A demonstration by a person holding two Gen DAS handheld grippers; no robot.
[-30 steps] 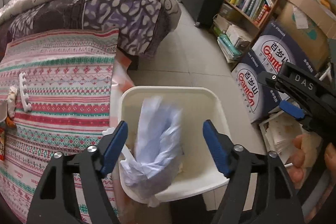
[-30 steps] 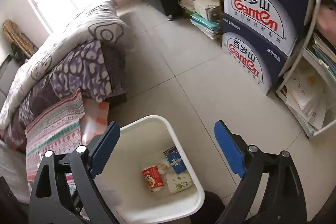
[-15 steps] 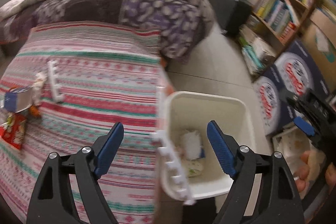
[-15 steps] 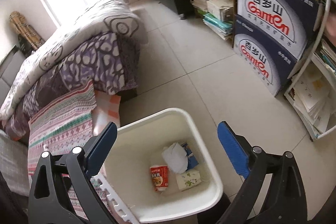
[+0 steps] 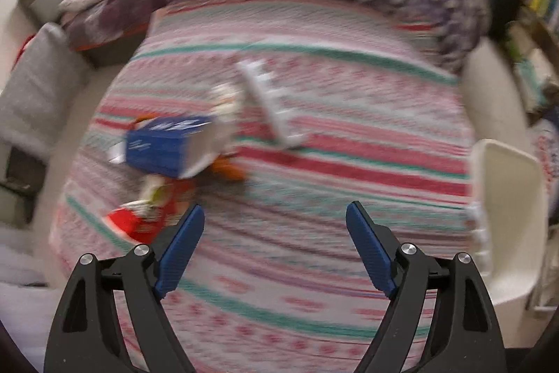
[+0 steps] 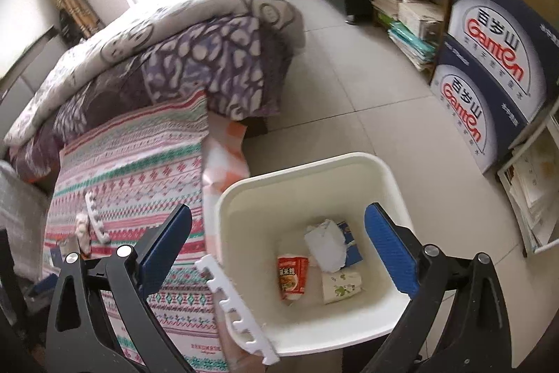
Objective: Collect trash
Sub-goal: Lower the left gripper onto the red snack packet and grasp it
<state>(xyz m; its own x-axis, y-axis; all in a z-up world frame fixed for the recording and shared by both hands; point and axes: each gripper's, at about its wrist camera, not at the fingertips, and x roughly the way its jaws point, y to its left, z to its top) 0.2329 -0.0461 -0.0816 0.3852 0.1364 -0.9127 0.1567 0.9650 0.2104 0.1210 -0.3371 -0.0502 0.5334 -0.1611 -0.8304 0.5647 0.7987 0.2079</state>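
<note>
Trash on the striped bedspread (image 5: 349,128), left wrist view, blurred: blue carton (image 5: 167,145), red wrapper (image 5: 139,222) below it, white toothed foam strip (image 5: 269,103) right of the carton. Left gripper (image 5: 276,243) spread wide, nothing between its jaws. Right wrist view: white bin (image 6: 394,184) beside the bedspread holds red packet (image 6: 291,275), crumpled tissue (image 6: 325,247), small cup (image 6: 340,285). Right gripper (image 6: 279,254) over the bin, jaws spread wide, empty.

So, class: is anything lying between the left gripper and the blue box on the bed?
Nothing visible does. The left gripper is open and empty over bare striped bedspread; the blue box sits beyond, with red wrappers beside it.
</note>
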